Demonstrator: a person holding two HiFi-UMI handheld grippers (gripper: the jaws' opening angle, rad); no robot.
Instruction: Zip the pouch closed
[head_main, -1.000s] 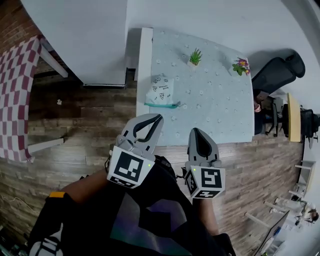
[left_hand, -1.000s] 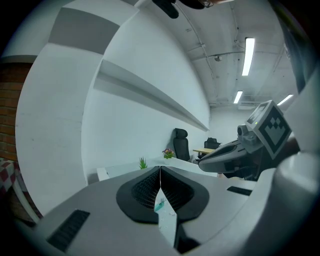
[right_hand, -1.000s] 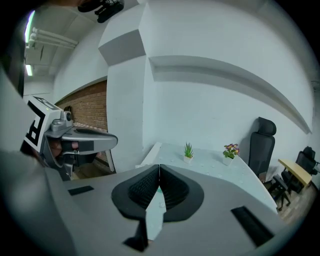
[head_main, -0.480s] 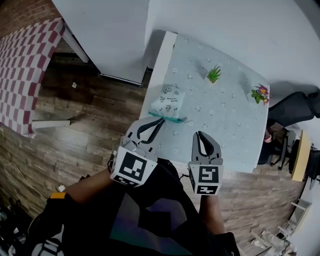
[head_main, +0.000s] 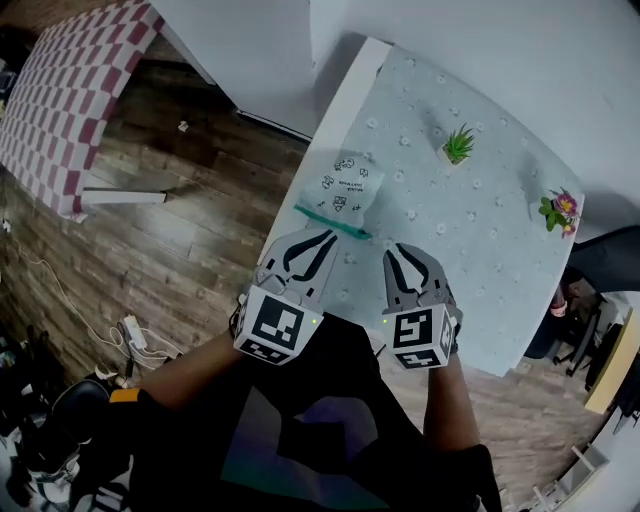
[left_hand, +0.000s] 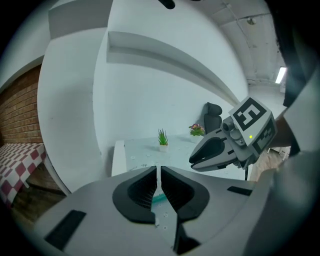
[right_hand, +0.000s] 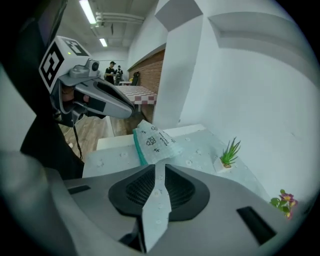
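Note:
A white printed pouch (head_main: 346, 188) with a teal zip edge (head_main: 333, 222) lies near the left end of the pale blue flowered table (head_main: 480, 250). My left gripper (head_main: 322, 236) hovers just short of the zip edge, jaws shut on nothing. To its right, my right gripper (head_main: 398, 250) is also shut and empty over the table. The right gripper view has the pouch (right_hand: 156, 141) ahead of its jaws (right_hand: 160, 167). In the left gripper view, only a teal sliver of the pouch (left_hand: 160, 198) peeks between the jaws (left_hand: 159, 172).
A small green plant (head_main: 458, 146) and a flower pot (head_main: 558, 208) stand at the table's far side. A checked tablecloth (head_main: 70, 90) lies far left over the wood floor, with cables (head_main: 135, 335) below. A dark chair (head_main: 615, 265) is at the right.
Both grippers have come forward over the table's near edge toward the pouch. The left tips now sit close to the teal zip edge. Both stayed shut.

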